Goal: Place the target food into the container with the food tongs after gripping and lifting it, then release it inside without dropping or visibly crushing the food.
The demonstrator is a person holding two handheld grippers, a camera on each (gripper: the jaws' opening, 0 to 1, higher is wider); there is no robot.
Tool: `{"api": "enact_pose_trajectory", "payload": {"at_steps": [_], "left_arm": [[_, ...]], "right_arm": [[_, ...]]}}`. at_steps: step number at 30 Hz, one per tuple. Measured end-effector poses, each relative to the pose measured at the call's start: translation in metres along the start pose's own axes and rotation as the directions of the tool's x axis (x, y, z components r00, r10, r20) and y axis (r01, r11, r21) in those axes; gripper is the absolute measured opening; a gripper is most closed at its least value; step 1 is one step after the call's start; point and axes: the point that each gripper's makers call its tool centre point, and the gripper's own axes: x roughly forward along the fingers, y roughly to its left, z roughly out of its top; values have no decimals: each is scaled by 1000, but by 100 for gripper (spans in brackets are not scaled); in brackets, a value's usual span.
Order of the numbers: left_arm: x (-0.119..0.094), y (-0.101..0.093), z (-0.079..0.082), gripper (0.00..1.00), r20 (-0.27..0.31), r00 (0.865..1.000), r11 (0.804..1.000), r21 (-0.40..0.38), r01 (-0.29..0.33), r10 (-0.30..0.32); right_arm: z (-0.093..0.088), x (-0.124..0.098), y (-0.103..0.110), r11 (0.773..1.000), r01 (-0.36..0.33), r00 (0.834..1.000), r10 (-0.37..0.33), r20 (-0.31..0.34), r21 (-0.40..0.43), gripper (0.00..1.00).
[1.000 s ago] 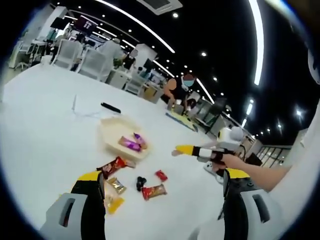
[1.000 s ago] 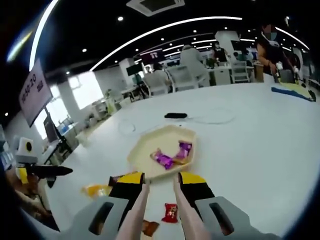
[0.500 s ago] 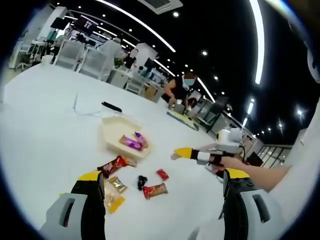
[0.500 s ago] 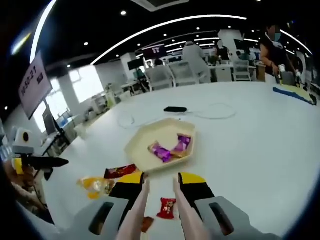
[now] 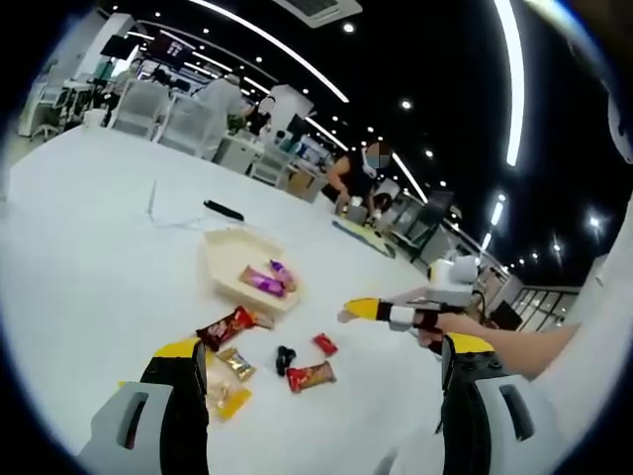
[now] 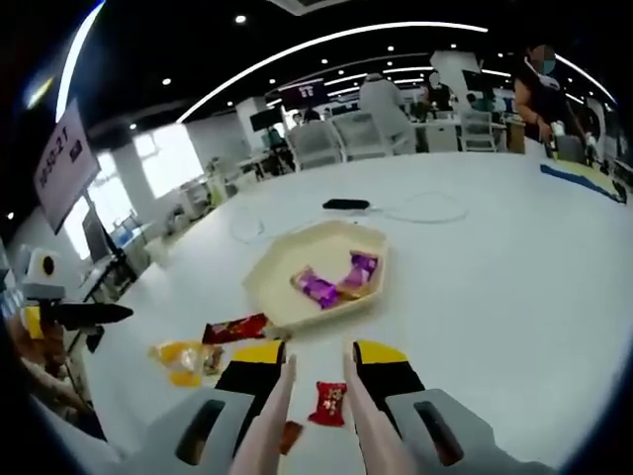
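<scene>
On the white counter (image 6: 495,297) sits a cream hexagonal tray (image 6: 287,272), and two purple-wrapped sweets (image 6: 318,289) plus an orange-and-purple one (image 6: 358,269) already lie inside it.

In the right gripper view, the right gripper (image 6: 316,371) hovers above the counter just short of the tray. Its yellow-tipped fingers (image 6: 259,358) press a pair of pale tongs (image 6: 272,426) between them, and the tong arms stand a little apart with nothing pinched. A small red packet (image 6: 329,401) lies on the counter just beyond the tong tips. To its left are a long red wrapper (image 6: 235,328) near the tray's edge and a yellow packet (image 6: 178,358) farther out.

In the left gripper view, the left gripper (image 5: 316,361) is held high and back, its fingers (image 5: 180,348) spread wide and empty. Between them, on the counter, lie the red wrapper (image 5: 224,326), a gold sweet (image 5: 235,363), the yellow packet (image 5: 227,401), a black piece (image 5: 284,357), another red bar (image 5: 311,376) and the red packet (image 5: 324,343). The tray (image 5: 223,262) lies beyond them. The right gripper (image 5: 371,311) enters from the right.
</scene>
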Motion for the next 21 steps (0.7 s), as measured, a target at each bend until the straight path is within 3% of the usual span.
{"api": "enact_pose_trajectory", "payload": {"at_steps": [10, 21], "left_arm": [[1, -3, -8, 99, -1, 1000, 1000, -16, 3, -3], [3, 1, -6, 99, -5, 1000, 1000, -20, 2, -2]], "right_arm": [[-10, 7, 3, 1000, 15, 999, -15, -35, -9, 26], [-14, 10, 1, 1000, 28, 998, -28, -53, 5, 26]]}}
